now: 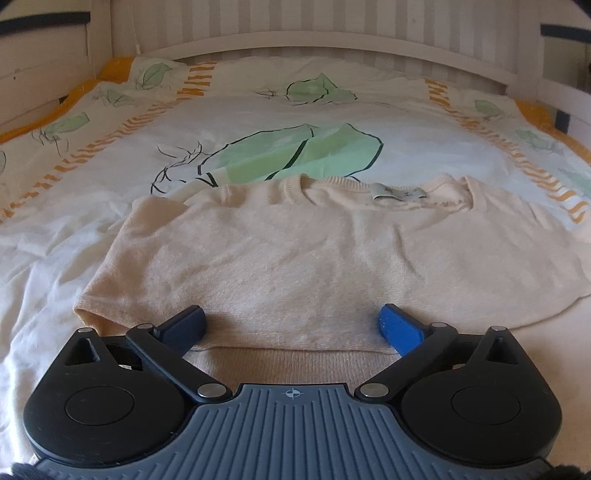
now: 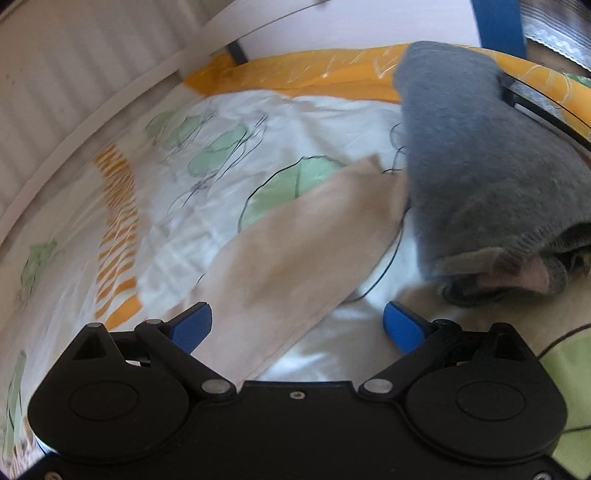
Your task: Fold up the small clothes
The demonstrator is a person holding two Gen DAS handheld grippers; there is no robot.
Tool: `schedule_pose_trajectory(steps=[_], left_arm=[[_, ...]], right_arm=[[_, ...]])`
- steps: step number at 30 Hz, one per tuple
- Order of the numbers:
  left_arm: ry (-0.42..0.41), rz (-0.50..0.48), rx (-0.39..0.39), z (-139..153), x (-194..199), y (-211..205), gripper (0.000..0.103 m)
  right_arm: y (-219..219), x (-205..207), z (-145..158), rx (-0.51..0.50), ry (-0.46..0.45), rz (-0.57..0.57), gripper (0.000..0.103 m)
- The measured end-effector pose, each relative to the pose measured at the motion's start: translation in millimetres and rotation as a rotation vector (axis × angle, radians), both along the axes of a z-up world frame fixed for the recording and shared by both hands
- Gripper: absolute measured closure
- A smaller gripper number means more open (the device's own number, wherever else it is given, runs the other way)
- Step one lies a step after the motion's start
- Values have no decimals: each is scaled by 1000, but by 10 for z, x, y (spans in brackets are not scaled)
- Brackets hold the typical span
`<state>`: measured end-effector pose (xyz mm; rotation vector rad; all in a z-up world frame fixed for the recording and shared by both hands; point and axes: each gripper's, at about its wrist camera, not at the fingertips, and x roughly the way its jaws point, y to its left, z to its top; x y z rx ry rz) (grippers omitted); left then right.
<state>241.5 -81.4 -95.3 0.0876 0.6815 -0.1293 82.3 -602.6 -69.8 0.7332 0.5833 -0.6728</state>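
Observation:
A small cream knit sweater (image 1: 314,258) lies flat on the bed, collar and label at the far side, its left sleeve folded in over the body. My left gripper (image 1: 291,325) is open and empty, low over the sweater's near hem. In the right wrist view one cream sleeve (image 2: 295,251) stretches away across the sheet. My right gripper (image 2: 297,325) is open and empty just above that sleeve's near end. A folded grey knit garment (image 2: 487,177) lies to the right of the sleeve.
The bed cover (image 1: 258,122) is white with green leaf prints and orange stripes. A white headboard (image 1: 332,40) and striped wall stand at the far side. An orange border (image 2: 303,77) runs along the bed edge, with a blue post (image 2: 498,26) behind it.

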Motion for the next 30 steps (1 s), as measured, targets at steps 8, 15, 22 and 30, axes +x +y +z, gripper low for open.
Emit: schedule_pose_trajectory(steps=[8, 15, 22, 30], left_arm=[[-6, 0, -4, -20, -4, 9, 0], [-6, -1, -6, -23, -6, 19, 0], [-5, -1, -7, -23, -6, 19, 0], [-2, -2, -15, -18, -4, 24, 0]], right_arm=[[-193, 113, -53, -11, -61, -41, 0], [-292, 158, -38, 34, -94, -40, 88], [315, 353, 540, -87, -215, 230, 88], [1907, 623, 679, -140, -239, 750, 88]])
